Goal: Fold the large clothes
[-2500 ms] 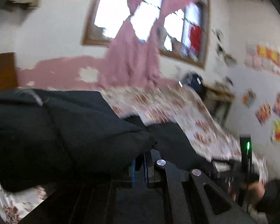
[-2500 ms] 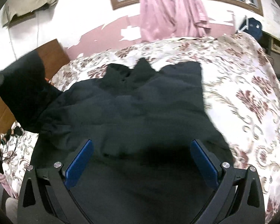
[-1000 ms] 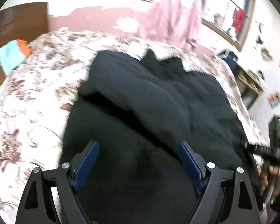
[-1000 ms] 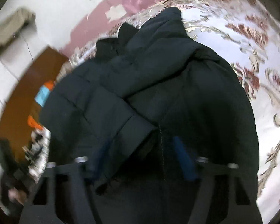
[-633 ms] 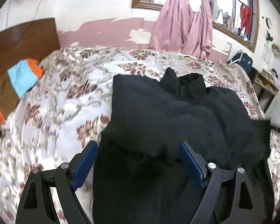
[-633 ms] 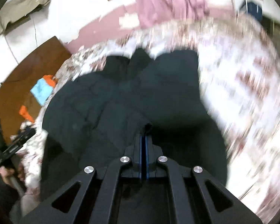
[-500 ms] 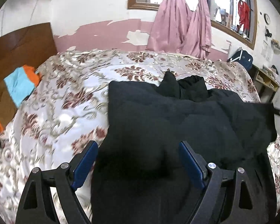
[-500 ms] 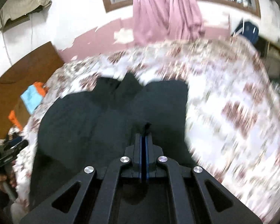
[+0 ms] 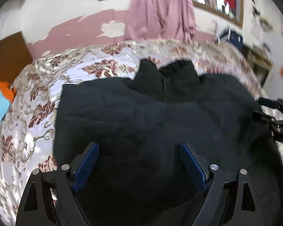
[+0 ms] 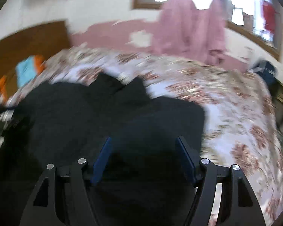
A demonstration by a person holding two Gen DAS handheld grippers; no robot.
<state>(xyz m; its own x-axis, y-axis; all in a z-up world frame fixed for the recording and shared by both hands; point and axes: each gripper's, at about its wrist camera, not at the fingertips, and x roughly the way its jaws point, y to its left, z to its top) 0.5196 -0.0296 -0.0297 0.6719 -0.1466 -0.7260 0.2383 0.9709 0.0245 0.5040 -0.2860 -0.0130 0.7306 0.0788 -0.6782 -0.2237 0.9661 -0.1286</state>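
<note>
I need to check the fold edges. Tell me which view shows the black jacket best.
The left wrist view. The black jacket is fairly sharp there, its collar and both side edges visible on the floral bedspread. The right wrist view shows it motion-blurred, with its left side running out of frame.

The bed (image 9: 34,101) is covered with a white bedspread (image 10: 241,116) that has a dark red and beige flower pattern. A large black padded jacket (image 9: 156,116) lies flat on the bedspread, with its collar (image 9: 168,75) toward the far side near the pink wall, and it takes most of the middle of the bed. At the left edge, near the brown headboard (image 9: 5,60), there is a light blue and orange cloth (image 10: 28,69), but I cannot tell if it lies on the bed or beside it.
</note>
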